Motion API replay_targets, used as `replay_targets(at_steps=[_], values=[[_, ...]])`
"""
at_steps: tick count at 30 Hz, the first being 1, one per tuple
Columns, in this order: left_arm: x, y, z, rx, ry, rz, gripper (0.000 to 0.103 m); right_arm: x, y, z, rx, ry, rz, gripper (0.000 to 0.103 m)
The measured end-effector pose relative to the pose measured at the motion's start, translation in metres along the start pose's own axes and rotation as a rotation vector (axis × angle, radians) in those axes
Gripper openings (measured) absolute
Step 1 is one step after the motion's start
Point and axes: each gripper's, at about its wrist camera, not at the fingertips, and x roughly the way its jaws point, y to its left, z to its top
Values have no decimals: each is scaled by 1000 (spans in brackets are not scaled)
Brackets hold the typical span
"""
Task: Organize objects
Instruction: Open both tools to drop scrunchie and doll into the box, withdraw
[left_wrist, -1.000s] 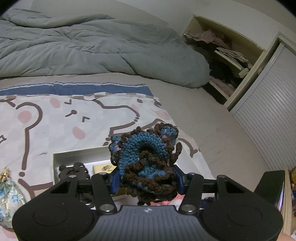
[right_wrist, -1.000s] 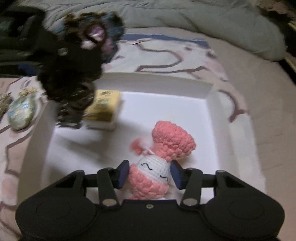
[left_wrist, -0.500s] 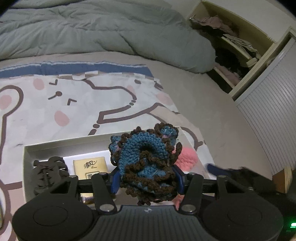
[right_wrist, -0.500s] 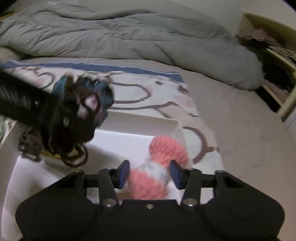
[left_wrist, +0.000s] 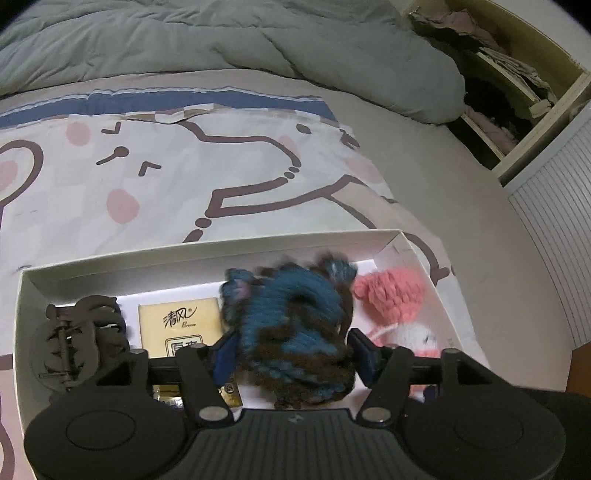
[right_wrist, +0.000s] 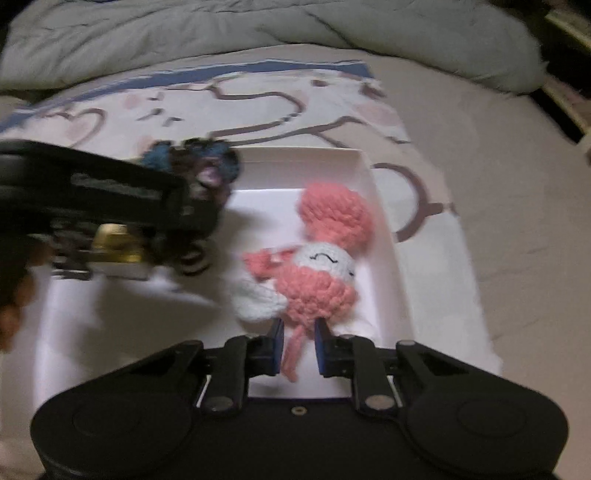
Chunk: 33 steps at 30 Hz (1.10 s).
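My left gripper (left_wrist: 291, 350) is shut on a blue and brown crochet piece (left_wrist: 291, 321) and holds it over the middle of a white box (left_wrist: 207, 254). It also shows in the right wrist view (right_wrist: 207, 173). A pink and white crochet doll (right_wrist: 317, 251) lies in the right part of the white box (right_wrist: 384, 221); it also shows in the left wrist view (left_wrist: 391, 295). My right gripper (right_wrist: 298, 350) stands just behind the doll with its jaws a little apart; only the doll's pink yarn tail (right_wrist: 293, 354) hangs between them.
A black hair claw (left_wrist: 77, 339) and a yellow tissue pack (left_wrist: 177, 321) lie in the left part of the box. The box sits on a cartoon-print sheet (left_wrist: 147, 173) on a bed. A grey duvet (left_wrist: 221, 40) lies behind, an open wardrobe (left_wrist: 509, 92) at right.
My left gripper has carried the blue crochet piece forward and down over the box. My right gripper has let go of the pink doll, drawn back and narrowed its jaws.
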Motion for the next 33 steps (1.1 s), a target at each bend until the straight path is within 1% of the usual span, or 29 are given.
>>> replay_targets(at_steps=[1, 2, 4, 7, 9, 14, 18, 20, 22, 24, 26, 28, 30, 33], values=[[-1, 0, 0, 6, -2, -4, 64, 2, -1, 0, 9, -6, -19, 18], [-2, 0, 0, 8, -5, -4, 64, 3, -3, 0, 28, -30, -34, 18], [-4, -1, 1, 14, -10, -3, 64, 4, -7, 1, 58, -72, -32, 19], [-8, -1, 2, 22, -17, -3, 65, 6, -11, 3, 88, -96, -37, 21], [-13, -1, 2, 28, -23, 3, 65, 2, -13, 3, 105, -93, -16, 26], [-29, -1, -1, 41, -34, 14, 65, -19, -21, 2, 174, -119, 46, 29], [-50, -3, -6, 62, -51, 21, 65, -39, -22, 1, 223, -163, 80, 42], [-62, -4, -8, 71, -61, 23, 65, -49, -21, 0, 235, -185, 82, 44], [-74, -6, -11, 81, -71, 27, 70, -59, -18, 0, 234, -205, 78, 48], [-87, -8, -13, 95, -87, 34, 72, -70, -15, -2, 224, -226, 65, 51], [-99, -10, -16, 109, -99, 43, 76, -78, -14, -3, 231, -238, 68, 53], [-111, -11, -19, 115, -112, 54, 86, -88, -12, -6, 238, -251, 68, 56], [-122, -12, -23, 122, -126, 60, 89, -97, -11, -9, 236, -266, 64, 59], [-134, -12, -29, 131, -137, 71, 96, -110, -9, -13, 233, -289, 58, 61]])
